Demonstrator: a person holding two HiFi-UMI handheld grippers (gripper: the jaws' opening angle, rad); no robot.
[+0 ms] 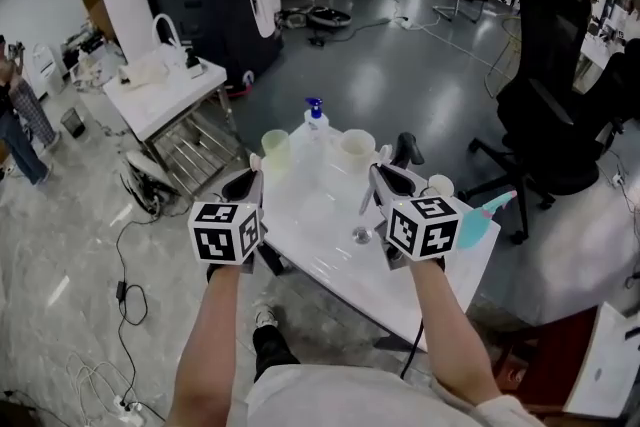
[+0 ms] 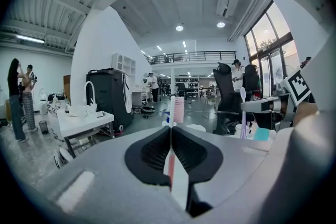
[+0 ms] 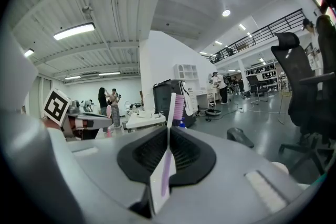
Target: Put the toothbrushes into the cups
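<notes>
In the head view both grippers are held over the near part of the white table [image 1: 330, 260]. My left gripper [image 1: 245, 183] is shut on a pink toothbrush [image 2: 177, 110] that stands upright between the jaws. My right gripper [image 1: 388, 179] is shut on a white and purple toothbrush [image 3: 177, 105], also upright. Two pale cups [image 1: 275, 147] [image 1: 357, 148] stand side by side farther back on the table, beyond the jaws. One cup [image 2: 196, 127] shows low just past the left jaws. The right gripper [image 2: 262, 105] shows in the left gripper view and the left gripper [image 3: 86, 122] in the right gripper view.
A blue-topped pump bottle [image 1: 315, 112] stands behind the cups. A small white cup [image 1: 440, 185] and a teal object [image 1: 480, 215] sit at the table's right edge. A black office chair [image 1: 560, 115] is to the right, and a second white table [image 1: 165, 95] and a black cabinet [image 1: 215, 0] to the left.
</notes>
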